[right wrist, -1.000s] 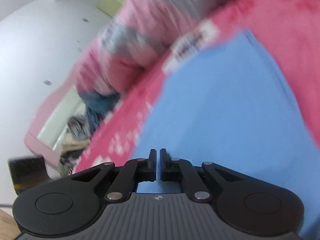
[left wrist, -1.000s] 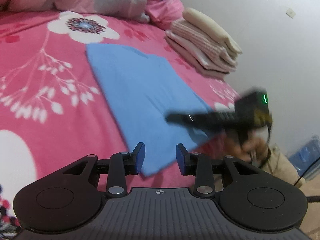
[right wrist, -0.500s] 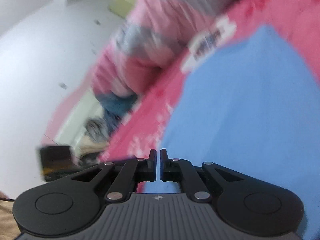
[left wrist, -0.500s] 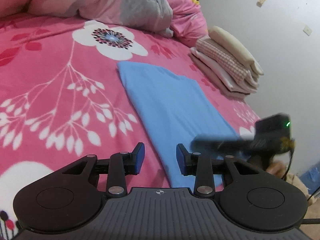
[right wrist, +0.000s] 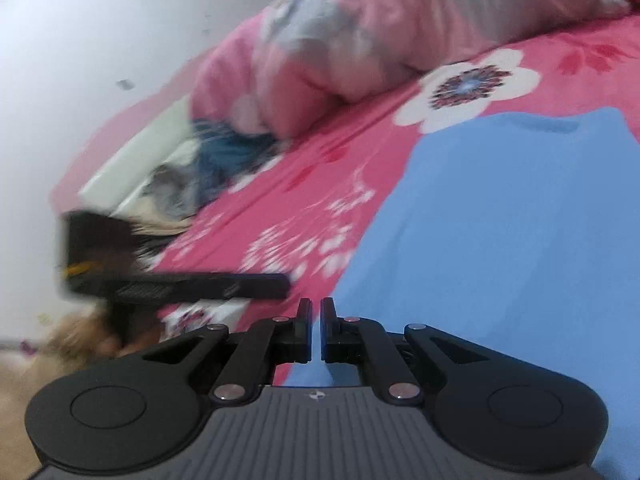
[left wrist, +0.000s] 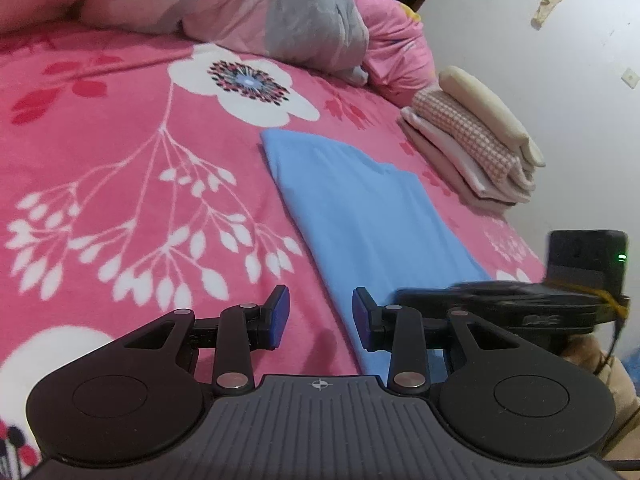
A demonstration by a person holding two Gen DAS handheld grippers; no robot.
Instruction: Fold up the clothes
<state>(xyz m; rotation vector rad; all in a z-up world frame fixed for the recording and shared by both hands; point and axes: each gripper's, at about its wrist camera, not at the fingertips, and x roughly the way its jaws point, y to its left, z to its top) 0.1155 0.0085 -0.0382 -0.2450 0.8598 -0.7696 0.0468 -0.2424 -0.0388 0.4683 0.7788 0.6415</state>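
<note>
A light blue folded garment lies flat on the pink flowered bedspread. My left gripper hovers just before the garment's near left corner, open, with nothing between its blue pads. In the right wrist view the same garment fills the right half. My right gripper is shut and empty, just above the garment's near edge. Each gripper shows in the other's view: the right gripper lies across the garment's near right corner, and the left gripper sits blurred at the left.
A stack of folded cream and checked clothes sits at the bed's right edge beside the white wall. A bunched pink and grey quilt lies across the far side. Loose clothes are heaped by the wall.
The left gripper has drawn back, so the garment now lies farther ahead. The right gripper has slid off the garment's middle to its near corner and rolled toward level. Both jaws look unchanged.
</note>
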